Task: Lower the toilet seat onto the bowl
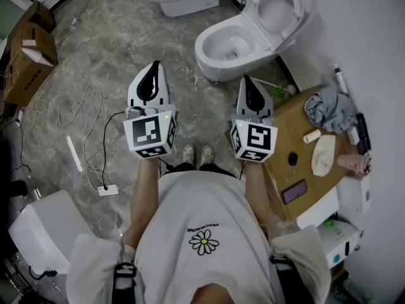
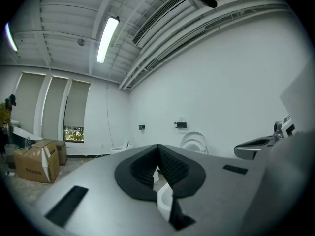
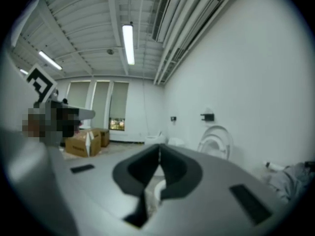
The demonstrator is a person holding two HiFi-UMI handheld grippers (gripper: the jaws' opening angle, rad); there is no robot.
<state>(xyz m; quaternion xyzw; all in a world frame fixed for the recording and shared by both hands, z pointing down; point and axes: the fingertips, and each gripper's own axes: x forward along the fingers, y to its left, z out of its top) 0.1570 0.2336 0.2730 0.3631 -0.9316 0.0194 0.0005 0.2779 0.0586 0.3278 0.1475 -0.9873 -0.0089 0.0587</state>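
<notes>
closed, empty and short of the bowl (image 1: 205, 48), the left hand-held gripper (image 1: 154, 68) and right hand-held gripper (image 1: 249, 82) could knock its raised seat (image 1: 297, 24) slamming down.

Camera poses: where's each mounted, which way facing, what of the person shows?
Head view: on head, steeply down at toilet; arms, shoes, left gripper, right gripper.
Left gripper view: on left gripper, level toward wall; own shut jaws.
Right gripper view: on right gripper, toward same wall; own shut jaws.
Shared: both gripper views show raised seat.
</notes>
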